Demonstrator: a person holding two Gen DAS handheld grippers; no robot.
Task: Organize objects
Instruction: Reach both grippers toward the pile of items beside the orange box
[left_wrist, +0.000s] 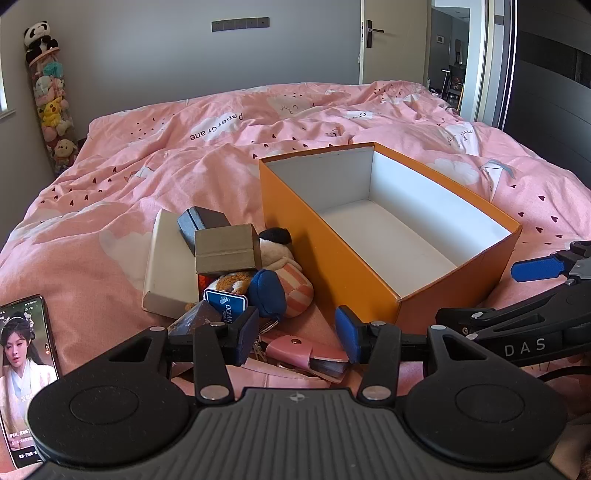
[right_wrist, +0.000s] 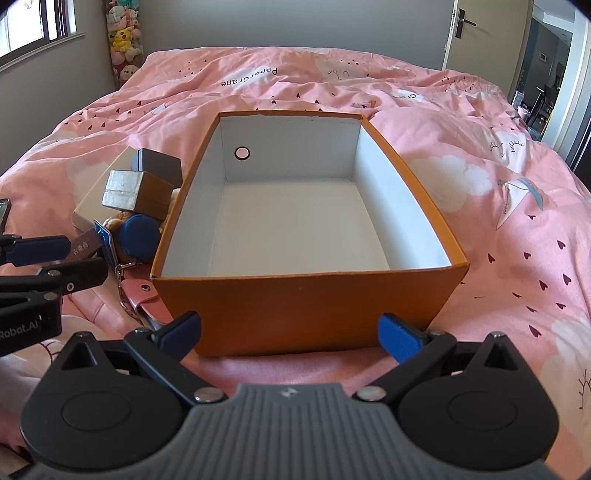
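Two tools over the bed, both tilted down. Left tool (left_wrist: 295, 334) partly spread, nothing pinched, hovering above pink key pouch (left_wrist: 295, 349) on the pink duvet (left_wrist: 110, 206). Right tool (right_wrist: 290, 334) spread wide, empty, at the near wall of the orange box (right_wrist: 295, 306); box interior bare. Clutter pile just left of the box: blue pouch (left_wrist: 267, 293), plush toy (left_wrist: 286, 258), gold box (left_wrist: 227, 251), dark box (left_wrist: 201, 221), flat white box (left_wrist: 166, 269). Phone (left_wrist: 24, 369) lies farther left, screen lit.
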